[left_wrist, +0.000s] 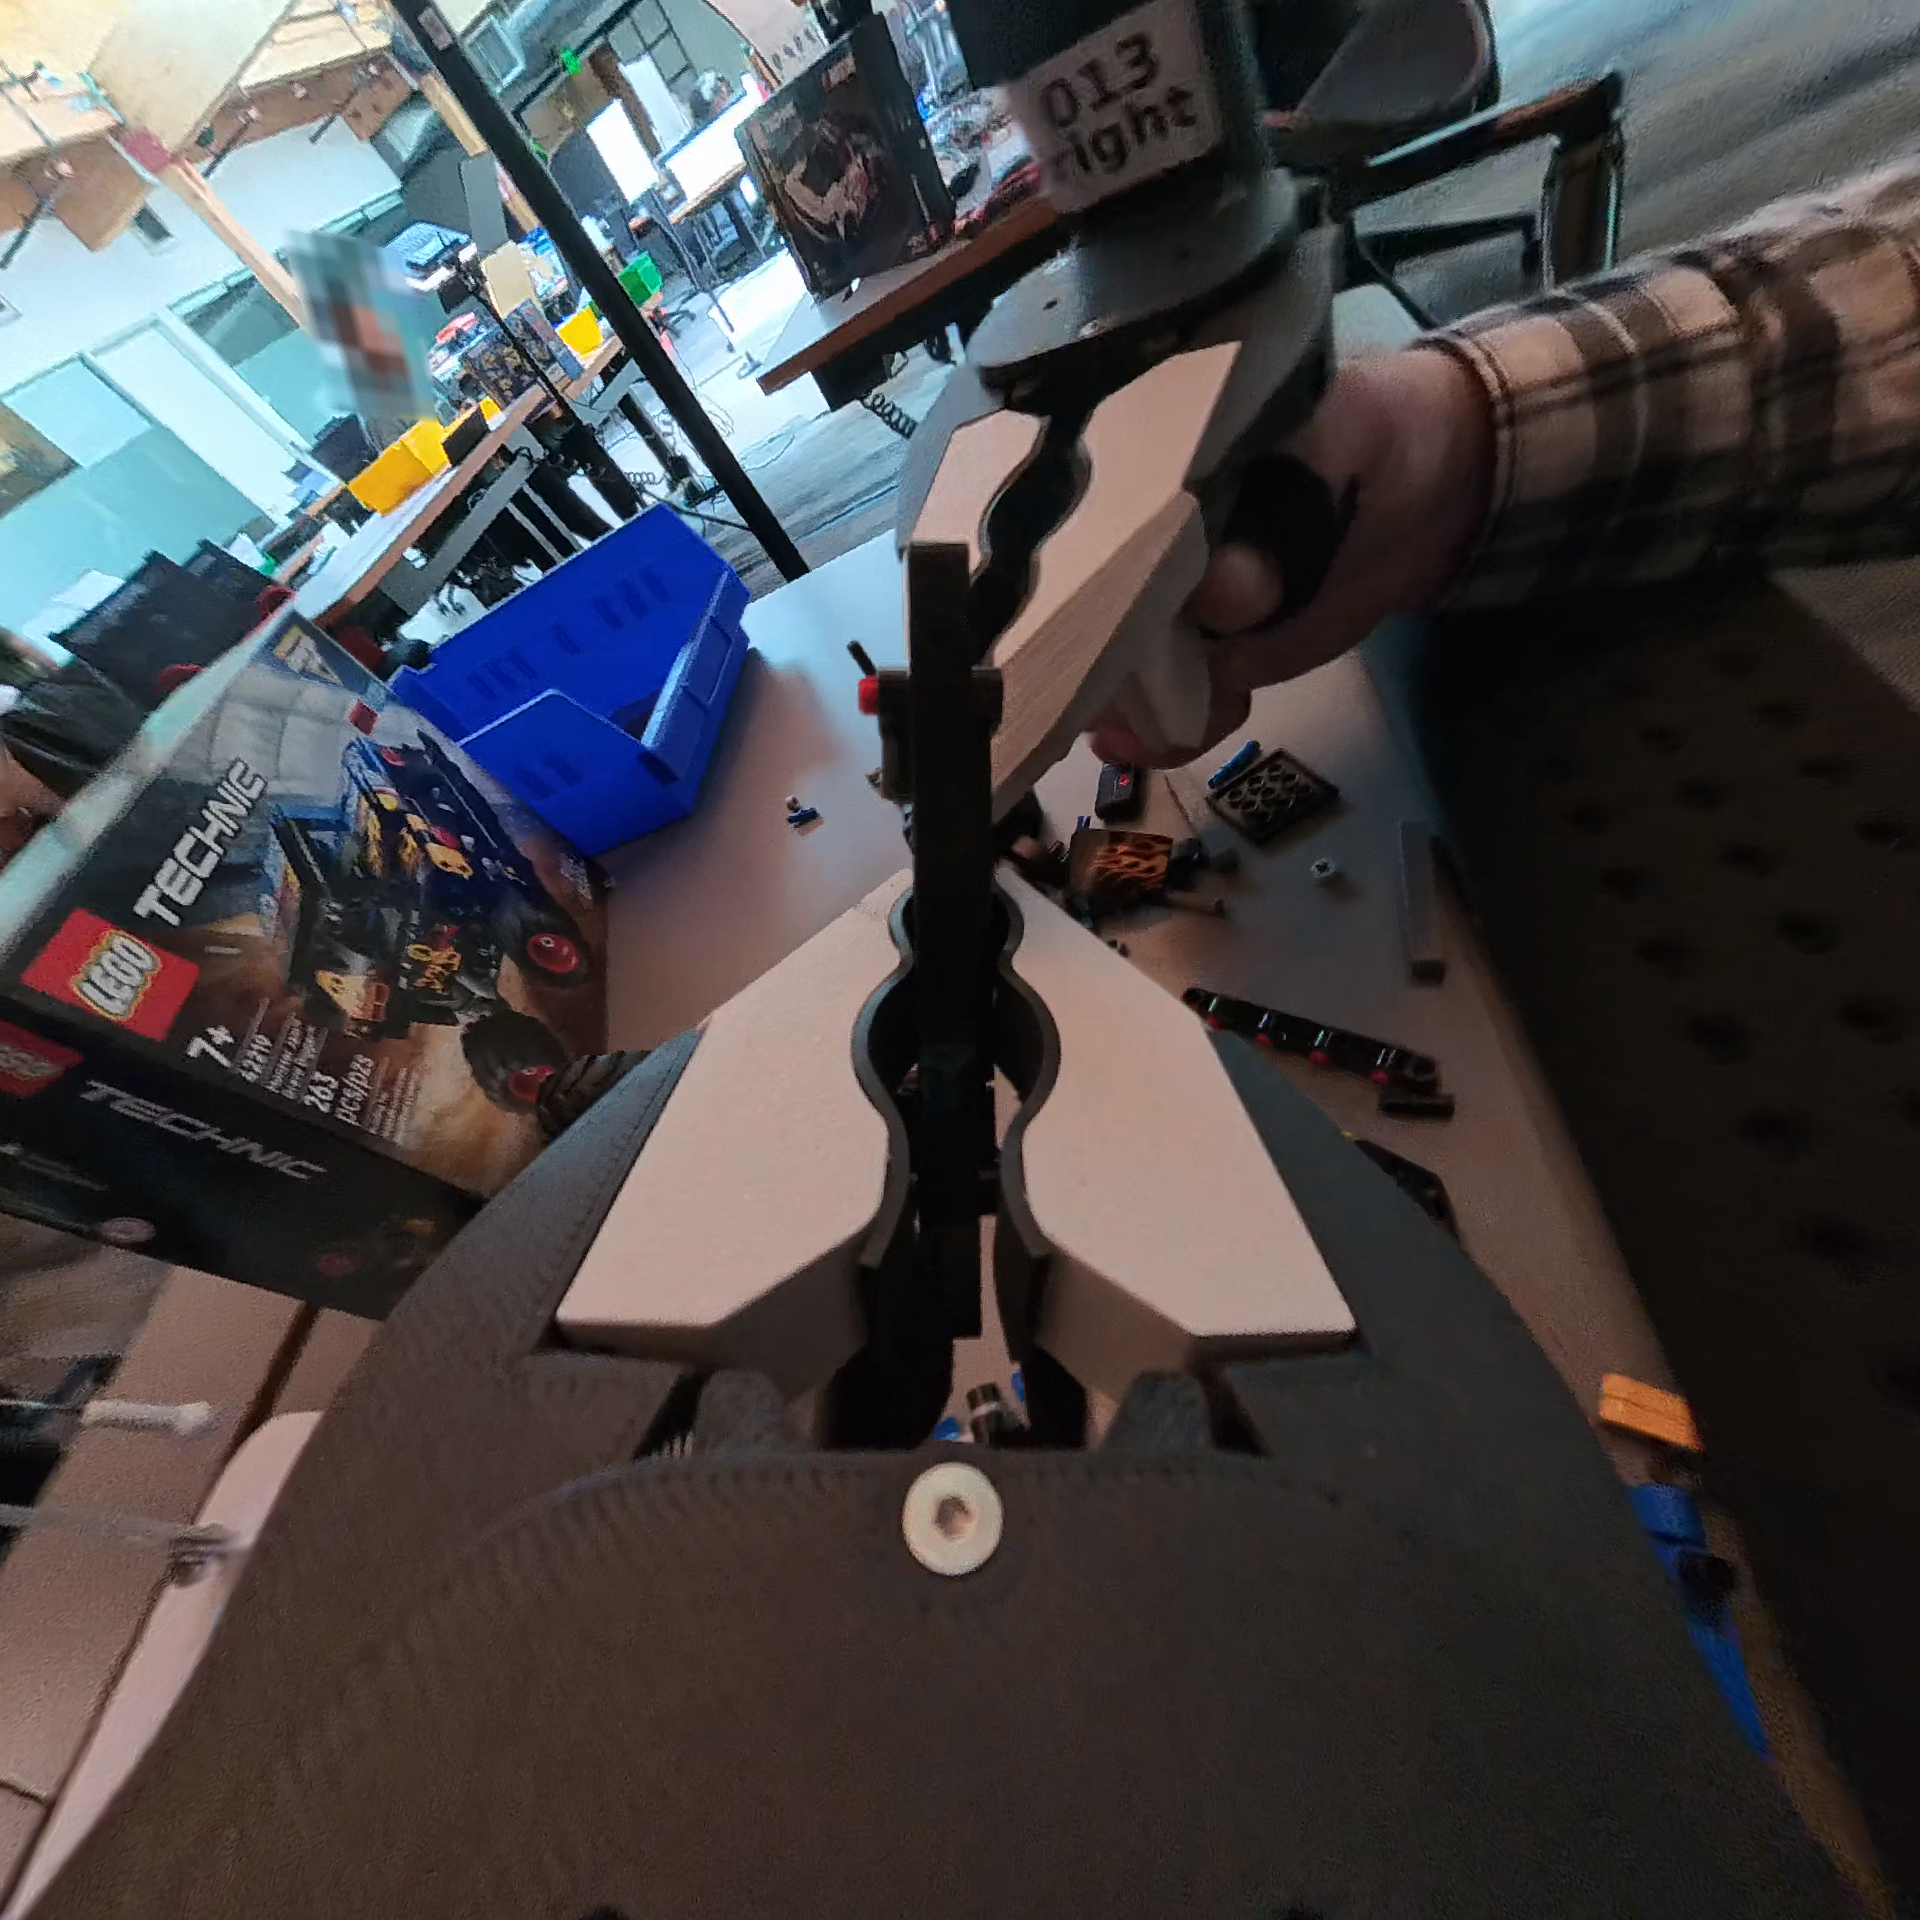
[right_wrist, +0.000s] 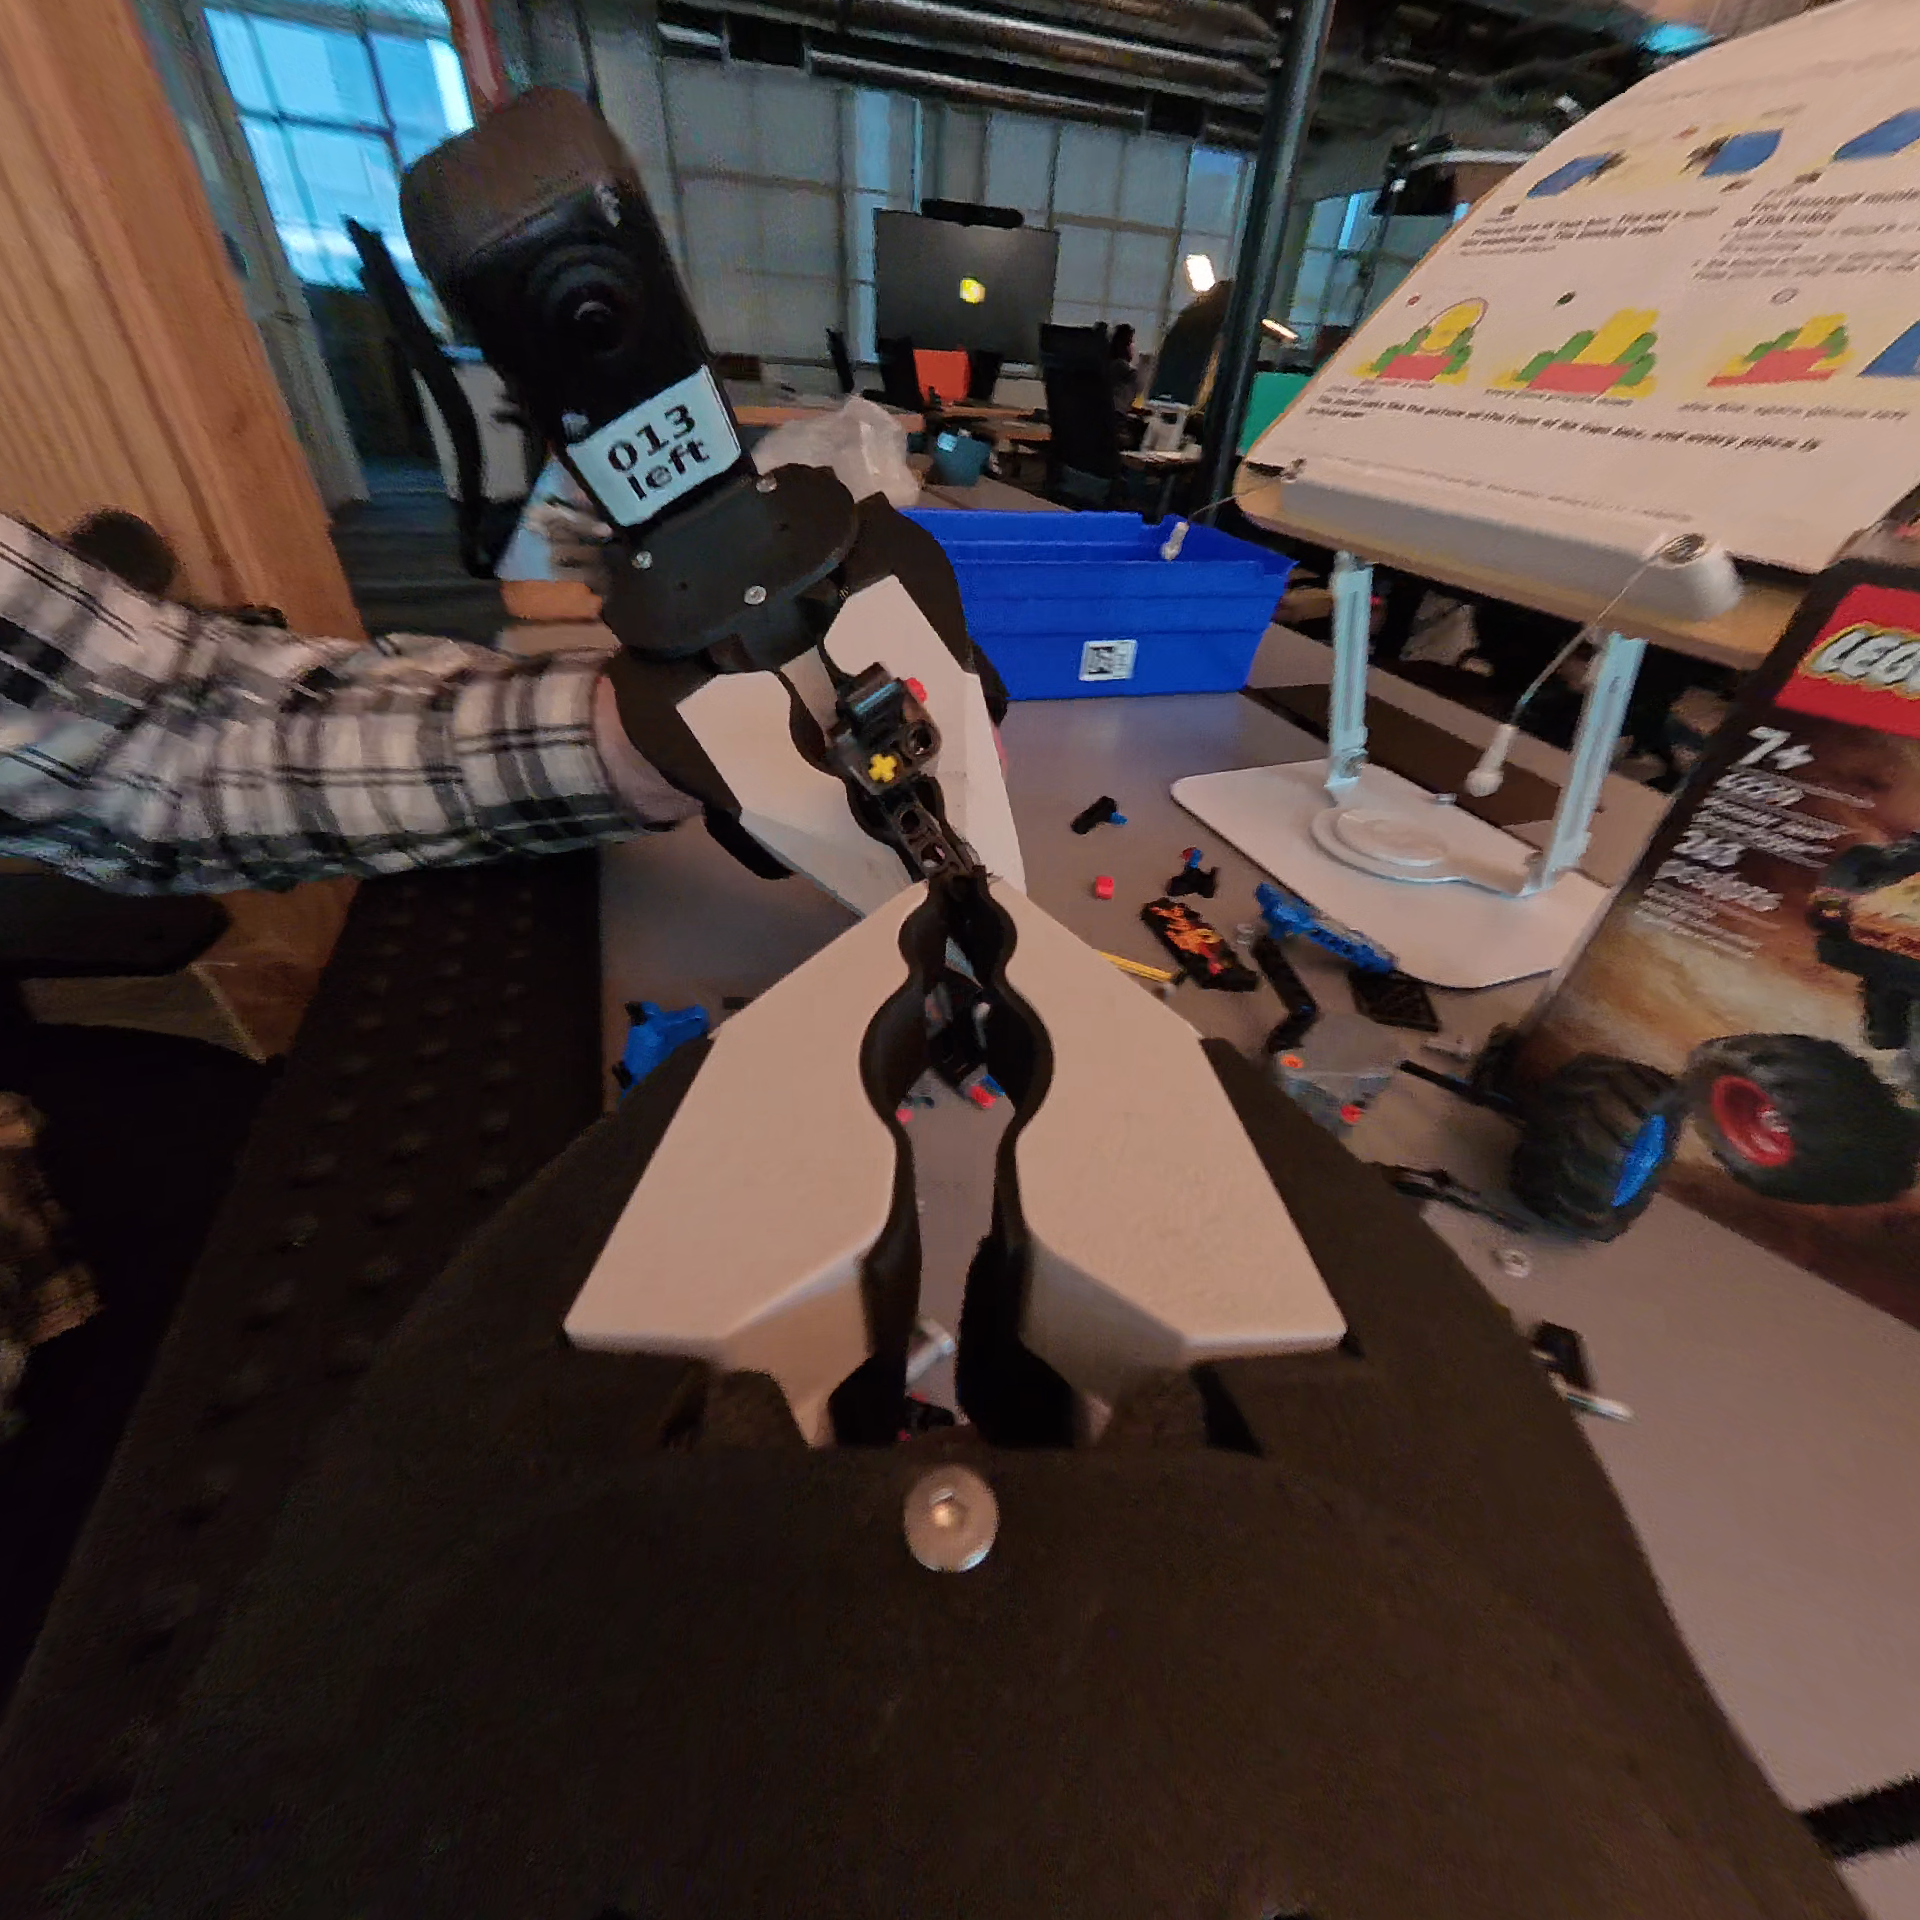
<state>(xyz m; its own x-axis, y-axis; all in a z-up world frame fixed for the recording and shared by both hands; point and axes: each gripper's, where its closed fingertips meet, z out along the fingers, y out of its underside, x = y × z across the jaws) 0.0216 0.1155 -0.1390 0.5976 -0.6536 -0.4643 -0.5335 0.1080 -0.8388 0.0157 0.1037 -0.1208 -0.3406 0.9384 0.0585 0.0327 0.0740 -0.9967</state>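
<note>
A black beam assembly (left_wrist: 943, 727) with a red pin on its side is held between both grippers above the grey table (left_wrist: 727, 935). My left gripper (left_wrist: 951, 904) is shut on its lower part. My right gripper (left_wrist: 966, 665) comes in from the upper right, held by a hand in a plaid sleeve (left_wrist: 1683, 416), and closes on the upper part. In the right wrist view my right gripper (right_wrist: 961, 899) is shut on the assembly's (right_wrist: 883, 738) near end. That block shows a yellow cross pin. My left gripper (right_wrist: 920, 826) grips it from the far side, tip to tip.
Blue bins (left_wrist: 592, 686) (right_wrist: 1101, 603) stand at the back of the table. A toy set box (left_wrist: 270, 987) (right_wrist: 1766, 935) stands beside them. A picture board on a white stand (right_wrist: 1403, 862) is at the right. Loose black, blue and red pieces (right_wrist: 1205, 945) (left_wrist: 1309, 1039) lie below. A dark dotted mat (left_wrist: 1714, 935) borders the table. My left and right fingertips are right by each other.
</note>
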